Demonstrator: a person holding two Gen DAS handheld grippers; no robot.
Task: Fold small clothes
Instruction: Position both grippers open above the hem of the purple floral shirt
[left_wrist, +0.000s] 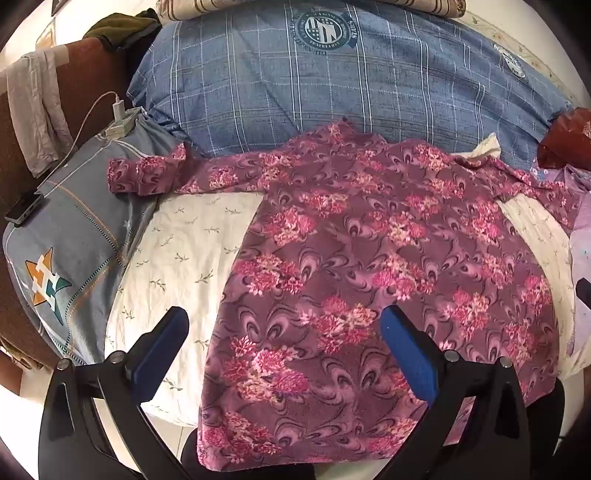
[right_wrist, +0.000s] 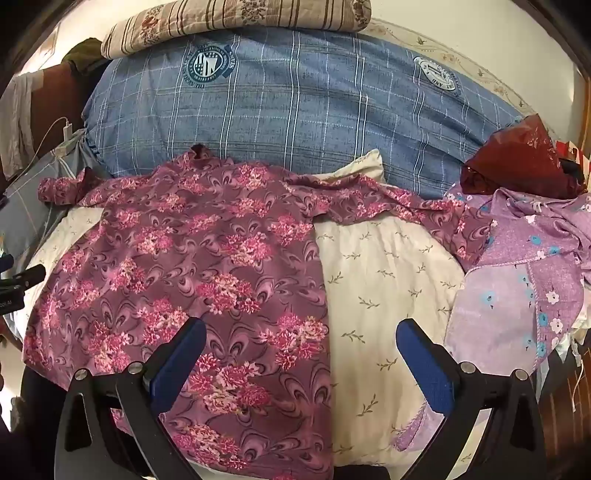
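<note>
A purple top with pink flowers (left_wrist: 369, 258) lies spread flat on the white bed sheet (left_wrist: 177, 258), both sleeves stretched out sideways; its hem hangs over the near edge. It also shows in the right wrist view (right_wrist: 192, 280). My left gripper (left_wrist: 284, 325) is open and empty, hovering above the hem's left part. My right gripper (right_wrist: 301, 339) is open and empty, above the top's right side edge and the bare sheet (right_wrist: 376, 295).
A blue checked duvet (left_wrist: 332, 85) lies behind the top. A blue pillow (left_wrist: 74, 229) with a phone (left_wrist: 22, 208) and charger (left_wrist: 120, 118) lies at left. A pile of lilac flowered clothes (right_wrist: 524, 280) and a dark red bag (right_wrist: 517, 158) lie at right.
</note>
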